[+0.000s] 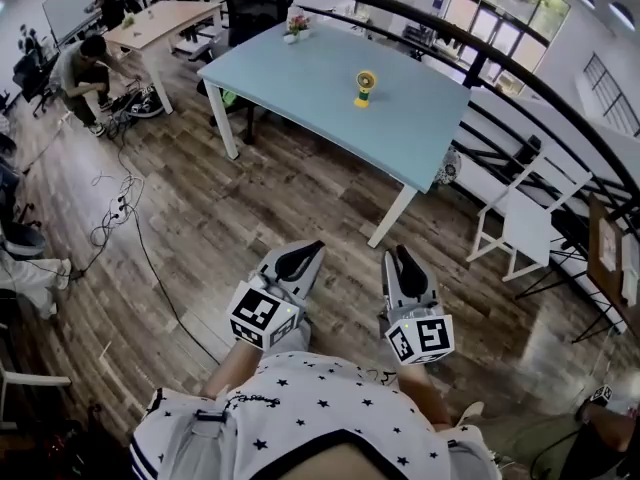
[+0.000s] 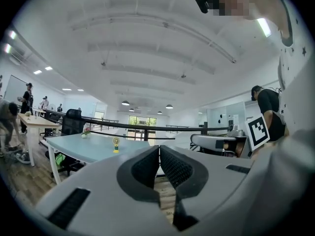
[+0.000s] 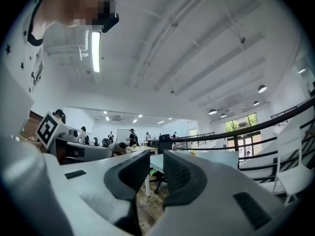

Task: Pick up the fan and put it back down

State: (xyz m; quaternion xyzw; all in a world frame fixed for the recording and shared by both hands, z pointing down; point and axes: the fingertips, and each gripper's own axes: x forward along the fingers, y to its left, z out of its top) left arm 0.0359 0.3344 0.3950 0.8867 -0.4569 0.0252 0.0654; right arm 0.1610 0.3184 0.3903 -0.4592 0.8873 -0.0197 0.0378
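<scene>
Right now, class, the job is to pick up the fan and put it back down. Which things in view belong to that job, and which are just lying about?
Belongs to the job:
- fan
- blue table it stands on
- left gripper, empty
- right gripper, empty

Just lying about:
- flower pot
- black chair
- white chair
- wooden desk
- floor cables

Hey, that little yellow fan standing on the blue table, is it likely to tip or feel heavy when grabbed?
The fan looks small and plastic, so probably light and rigid. It stands upright on a narrow base with a round head above, so a sideways nudge may tip it. The table looks smooth, so it might slide too.
</scene>
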